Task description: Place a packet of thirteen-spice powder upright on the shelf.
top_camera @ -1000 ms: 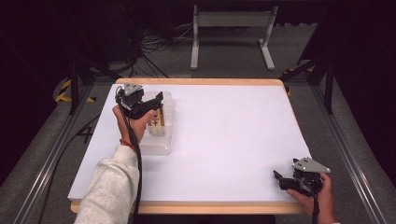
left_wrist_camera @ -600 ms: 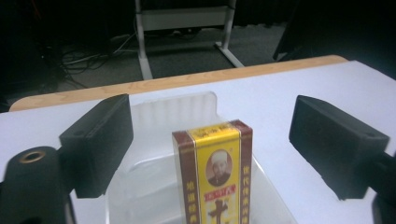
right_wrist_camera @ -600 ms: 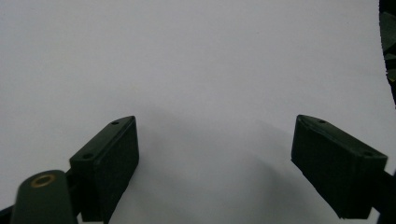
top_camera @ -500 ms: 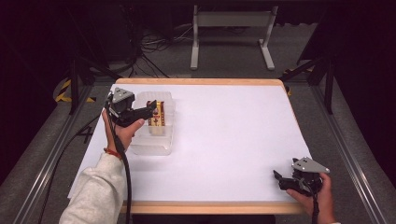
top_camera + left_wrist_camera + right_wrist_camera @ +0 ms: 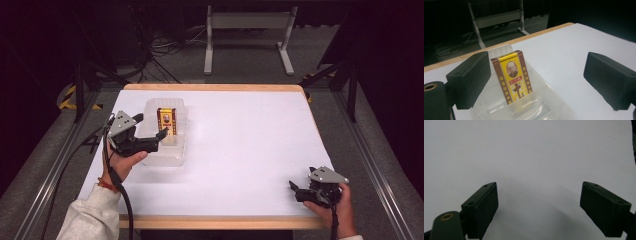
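**Desk:** Dark studio floor, cables and a metal stand are framing a white-covered worktop (image 5: 240, 150). What is sitting at the centre of the action?

**Photographer:** A small yellow-and-brown box (image 5: 166, 121) with a portrait on its face is standing upright inside a clear plastic tray (image 5: 167, 157) at the worktop's left side, toward the far edge. In the left gripper view the box (image 5: 512, 76) is rising from the tray (image 5: 539, 107), leaning against nothing that I can make out.

**Desk:** And the grippers?

**Photographer:** The left gripper (image 5: 150, 135) is hovering just beside the tray, on its left, its fingers (image 5: 470, 78) having just been opening and now standing released, wide apart. The box is showing between them in that view, but farther off; neither pad is pressing on it. The right gripper (image 5: 295, 191) is resting well apart, near the worktop's front right corner, its fingers (image 5: 482, 206) also spread and grasping nothing, with bare white surface ahead of them.

**Desk:** How far along is the job?

**Photographer:** Judging by how things lie, the placing is looking done: the box is sitting in the tray and standing free of any grip. What seems left is little more than clearing the left hand (image 5: 122, 162) away from the tray without knocking the upright box; whether more items are meant to follow, the scene is not telling.
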{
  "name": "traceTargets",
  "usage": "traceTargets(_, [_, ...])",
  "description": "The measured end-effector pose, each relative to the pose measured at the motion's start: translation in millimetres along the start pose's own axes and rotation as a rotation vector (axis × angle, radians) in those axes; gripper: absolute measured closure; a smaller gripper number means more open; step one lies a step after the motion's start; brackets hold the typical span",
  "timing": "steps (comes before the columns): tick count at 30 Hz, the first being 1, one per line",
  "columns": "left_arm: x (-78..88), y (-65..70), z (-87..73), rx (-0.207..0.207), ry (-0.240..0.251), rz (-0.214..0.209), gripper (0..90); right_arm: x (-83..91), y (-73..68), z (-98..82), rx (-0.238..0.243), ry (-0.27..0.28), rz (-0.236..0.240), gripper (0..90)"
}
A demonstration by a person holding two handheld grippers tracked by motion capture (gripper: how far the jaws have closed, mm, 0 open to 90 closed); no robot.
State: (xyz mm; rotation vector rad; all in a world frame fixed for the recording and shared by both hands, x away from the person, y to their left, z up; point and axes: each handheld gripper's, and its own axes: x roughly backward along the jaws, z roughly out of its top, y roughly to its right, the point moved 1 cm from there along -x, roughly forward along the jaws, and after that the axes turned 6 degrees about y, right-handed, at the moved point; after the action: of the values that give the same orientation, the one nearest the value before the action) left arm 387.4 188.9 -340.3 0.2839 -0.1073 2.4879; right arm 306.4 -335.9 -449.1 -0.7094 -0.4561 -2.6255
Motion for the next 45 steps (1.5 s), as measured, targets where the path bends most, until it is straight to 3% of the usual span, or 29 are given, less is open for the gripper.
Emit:
traceTargets(5, [12.6, 7.0, -3.2, -0.005, 0.013, -0.037, 8.2, -0.4, -1.6, 1.7, 0.007, 0.004, 0.006, 15.6])
traceTargets(13, [29.3, 25.4, -14.0, -0.076, -0.019, -0.086, 8.4, -2.6, -1.6, 5.5, 0.006, 0.008, 0.000, 15.4])
traceTargets(20, [34.6, 36.0, -32.6, -0.132, -0.080, -0.119, 9.0, -4.7, -2.6, 9.3, 0.008, 0.020, 0.003, 15.4])
traceTargets(24, [35.4, 43.8, -45.5, -0.177, -0.148, -0.139, 9.0, -6.4, -3.5, 11.0, 0.010, 0.026, 0.010, 15.4])
traceTargets(33, [39.9, 50.1, -61.8, -0.217, -0.190, -0.165, 9.0, -4.8, -3.3, 11.1, 0.012, 0.039, 0.019, 15.4])
traceTargets(37, [44.3, 50.1, -72.6, -0.187, -0.205, -0.175, 9.0, -4.1, -3.9, 11.9, 0.015, 0.044, 0.021, 15.4])
traceTargets(40, [46.4, 50.3, -81.2, -0.195, -0.232, -0.161, 8.9, -4.1, -4.3, 12.3, 0.019, 0.046, 0.021, 15.4])
traceTargets(45, [51.9, 39.1, -96.6, -0.124, -0.256, -0.156, 8.5, -4.7, -6.1, 12.9, 0.028, 0.046, 0.024, 15.4])
